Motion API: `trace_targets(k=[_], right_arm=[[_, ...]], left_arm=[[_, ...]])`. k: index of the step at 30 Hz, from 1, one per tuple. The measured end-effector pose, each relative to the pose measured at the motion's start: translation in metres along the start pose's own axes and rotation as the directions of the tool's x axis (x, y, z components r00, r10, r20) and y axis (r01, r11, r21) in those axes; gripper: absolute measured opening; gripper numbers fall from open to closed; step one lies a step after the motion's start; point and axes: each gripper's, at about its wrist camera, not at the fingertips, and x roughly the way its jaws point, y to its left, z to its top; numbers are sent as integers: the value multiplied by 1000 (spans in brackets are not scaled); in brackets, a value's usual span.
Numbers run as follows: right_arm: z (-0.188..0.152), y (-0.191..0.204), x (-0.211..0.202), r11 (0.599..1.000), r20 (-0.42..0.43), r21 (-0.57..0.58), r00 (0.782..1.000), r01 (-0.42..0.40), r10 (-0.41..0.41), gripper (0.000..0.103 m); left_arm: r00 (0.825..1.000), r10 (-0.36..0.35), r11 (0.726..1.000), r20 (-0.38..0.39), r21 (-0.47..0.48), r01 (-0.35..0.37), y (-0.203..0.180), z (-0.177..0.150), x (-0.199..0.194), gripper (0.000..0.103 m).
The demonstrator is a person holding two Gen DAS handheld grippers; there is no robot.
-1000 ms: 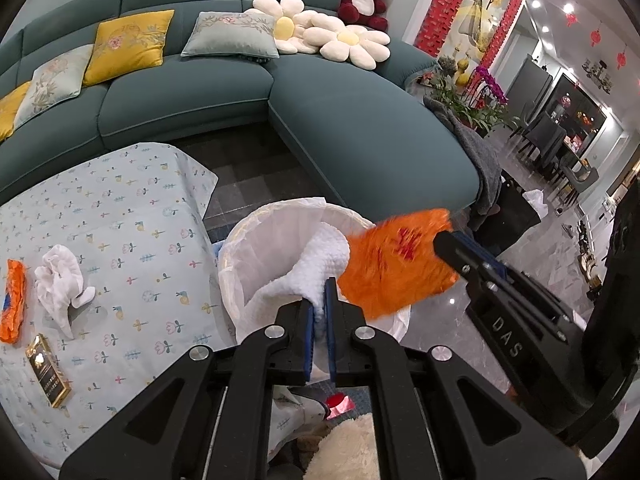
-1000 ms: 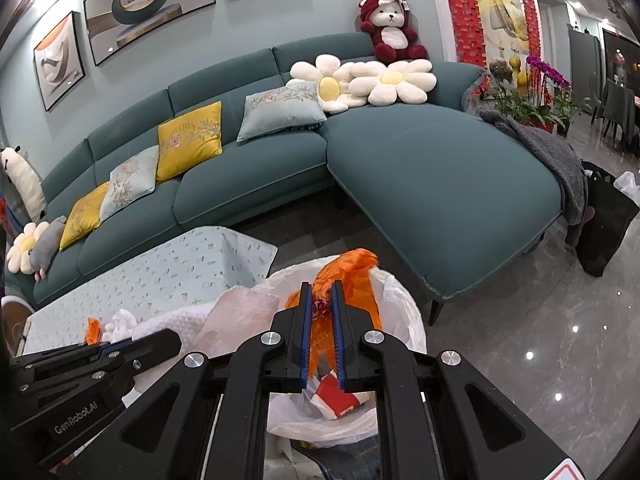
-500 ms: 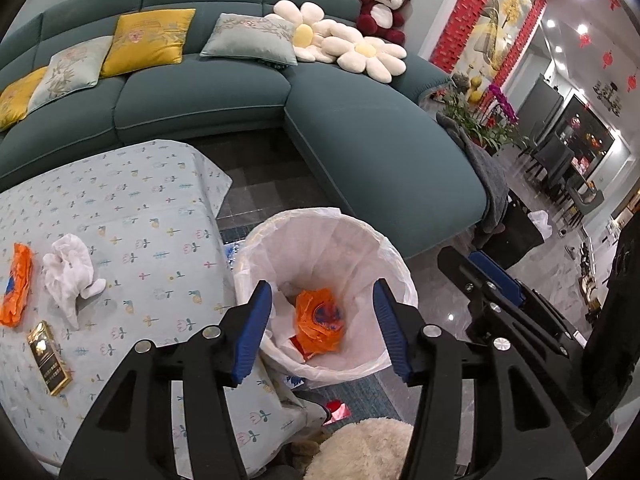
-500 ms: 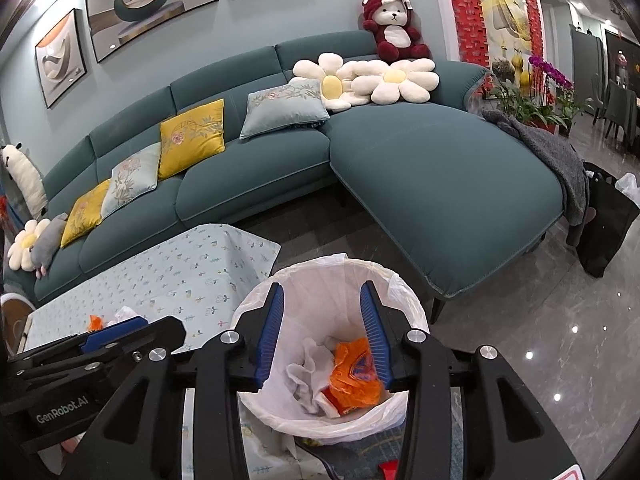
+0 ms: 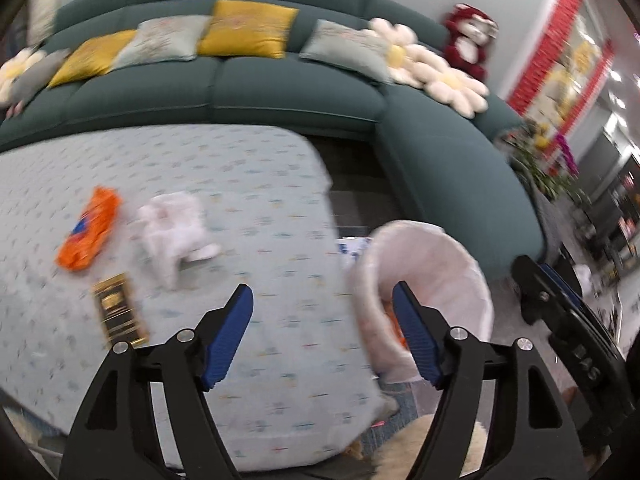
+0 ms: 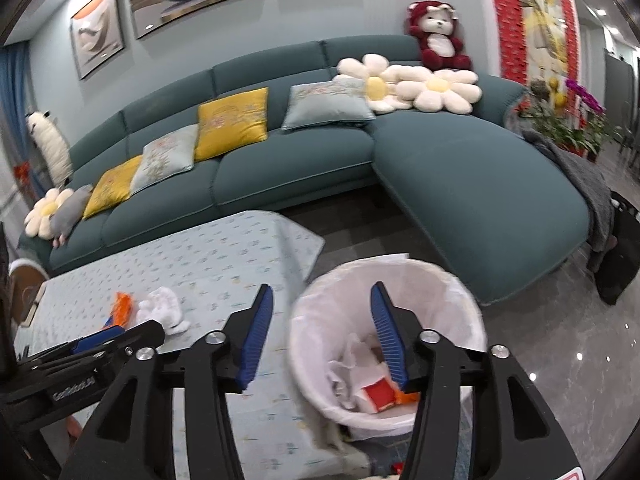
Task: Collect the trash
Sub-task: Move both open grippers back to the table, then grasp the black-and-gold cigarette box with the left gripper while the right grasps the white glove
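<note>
Both the left hand-held gripper (image 5: 322,326) and the right hand-held gripper (image 6: 322,326) have just spread empty, their trash now in the lined bin (image 6: 460,300), leaving the orange wrapper (image 5: 89,235) and tissue (image 5: 172,228) on the table (image 5: 260,184).

Bright indoor ceiling light, glare spots on the glossy floor (image 6: 576,364). Left wrist view is smeared, probably motion blur; fisheye bends edges.

Both cameras sit low on the grippers and look forward and down, toward the teal sofa (image 6: 304,160). The left wrist view is close above the table (image 5: 260,360), with the white-lined trash bin (image 5: 452,248) to its right. The right wrist view looks into that trash bin (image 6: 440,276) from close above, the table (image 6: 208,256) to its left. Both views share the table, the bin and the sofa (image 5: 280,92) behind.
</note>
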Motion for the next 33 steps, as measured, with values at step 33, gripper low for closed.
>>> trace_targets(k=[33], right_arm=[[-47,171,90,970,-234,-195,968,-142,95,57]], left_arm=[[944,229,924,-240,-252,-288,196,-39,64,83]])
